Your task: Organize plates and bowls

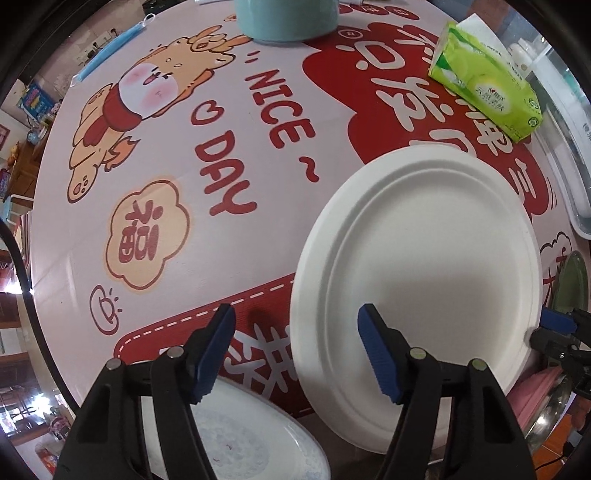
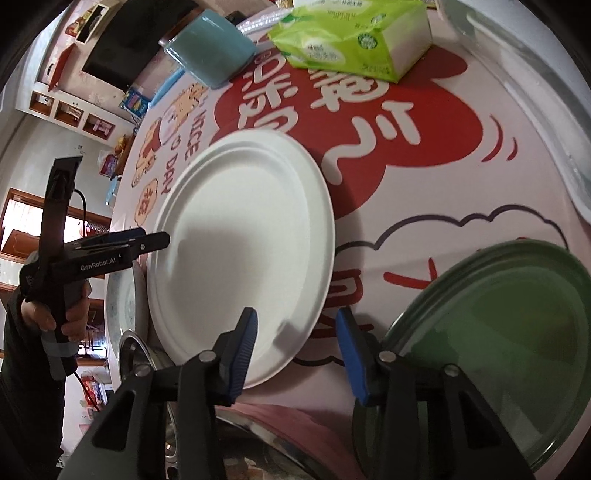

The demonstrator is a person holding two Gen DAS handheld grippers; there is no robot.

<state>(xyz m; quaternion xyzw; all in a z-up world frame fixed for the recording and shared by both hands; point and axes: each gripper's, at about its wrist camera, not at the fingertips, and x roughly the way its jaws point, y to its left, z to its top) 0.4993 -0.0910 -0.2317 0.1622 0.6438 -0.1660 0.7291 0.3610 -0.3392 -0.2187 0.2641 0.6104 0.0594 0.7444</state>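
A white paper plate (image 1: 424, 280) lies near the table's front edge; it also shows in the right wrist view (image 2: 243, 243). My left gripper (image 1: 297, 328) is open, its right finger over the plate's left rim. My right gripper (image 2: 297, 330) is open, its left finger over the plate's near rim, and it shows at the plate's right edge in the left wrist view (image 1: 554, 325). A green plate (image 2: 509, 328) lies to the right. A white patterned plate (image 1: 258, 443) lies below the left gripper. A metal bowl (image 2: 147, 354) sits under the paper plate's edge.
A teal bowl (image 1: 286, 18) stands upside down at the far side. A green tissue pack (image 1: 484, 77) lies at the far right. A blue face mask (image 1: 110, 48) lies far left. A white tray (image 2: 535, 92) runs along the right. The tablecloth (image 1: 229, 155) is pink and red.
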